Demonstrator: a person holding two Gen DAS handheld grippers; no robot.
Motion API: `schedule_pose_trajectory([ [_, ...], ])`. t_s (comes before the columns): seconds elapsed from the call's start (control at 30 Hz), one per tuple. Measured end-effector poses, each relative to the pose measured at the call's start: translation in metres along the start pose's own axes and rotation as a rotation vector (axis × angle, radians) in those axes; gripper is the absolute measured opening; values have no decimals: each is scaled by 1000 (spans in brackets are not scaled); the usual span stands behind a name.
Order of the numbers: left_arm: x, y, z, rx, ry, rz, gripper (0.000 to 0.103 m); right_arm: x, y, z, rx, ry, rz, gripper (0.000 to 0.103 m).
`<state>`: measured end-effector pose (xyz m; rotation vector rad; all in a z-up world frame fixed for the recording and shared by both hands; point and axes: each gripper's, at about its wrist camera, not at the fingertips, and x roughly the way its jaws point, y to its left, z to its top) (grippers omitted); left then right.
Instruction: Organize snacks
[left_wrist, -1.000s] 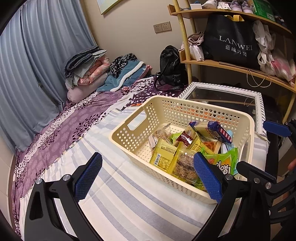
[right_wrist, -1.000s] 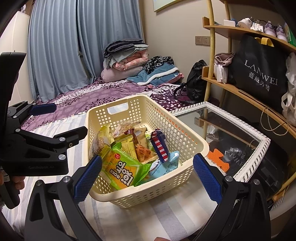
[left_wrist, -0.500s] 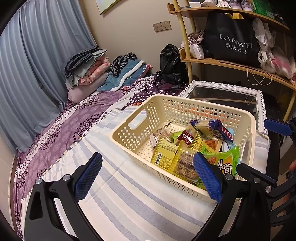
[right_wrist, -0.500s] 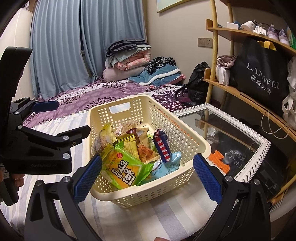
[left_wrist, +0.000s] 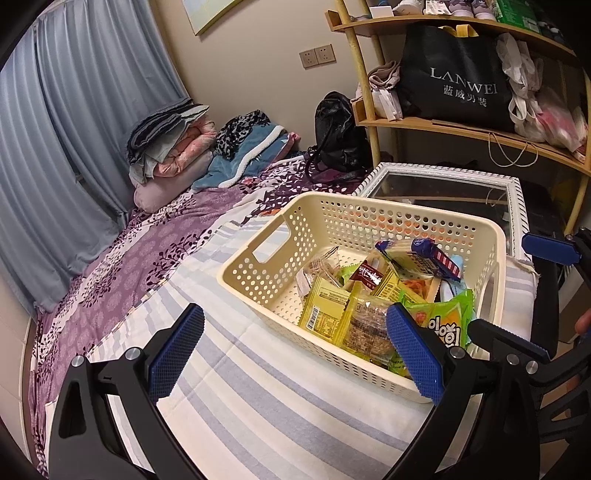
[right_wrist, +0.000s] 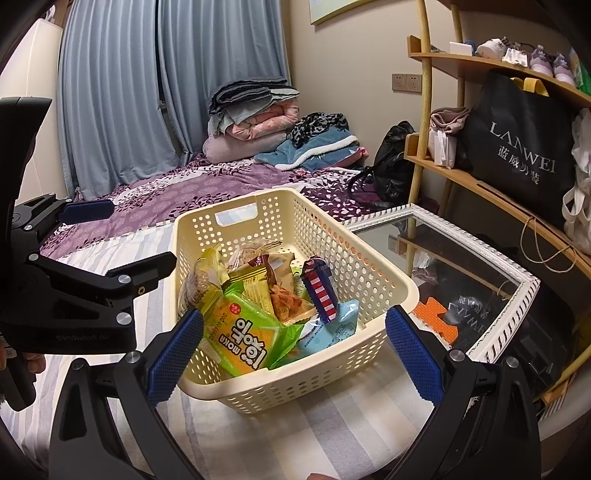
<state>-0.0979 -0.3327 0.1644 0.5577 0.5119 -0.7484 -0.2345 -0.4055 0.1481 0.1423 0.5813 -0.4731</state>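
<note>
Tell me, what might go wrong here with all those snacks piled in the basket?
The green packet leans up near the basket rim, so a clumsy grab might tip it out. The packets overlap, so an open right gripper could pinch two at once. The basket also sits near the cloth's edge, beside the framed mirror.

Your left gripper's right finger (left_wrist: 413, 349) covers part of the green packet (left_wrist: 448, 321) in the basket (left_wrist: 369, 218). The packets under the green one are mostly buried. Above the basket, the top shelf (right_wrist: 491, 66) is cut off by the frame edge.
</note>
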Motion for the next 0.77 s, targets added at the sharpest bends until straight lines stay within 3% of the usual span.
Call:
schedule_pose_trajectory([
  [0.77,-7,9,-3,-13,16,8,100,-7,7,4,-16,-13,3,98],
])
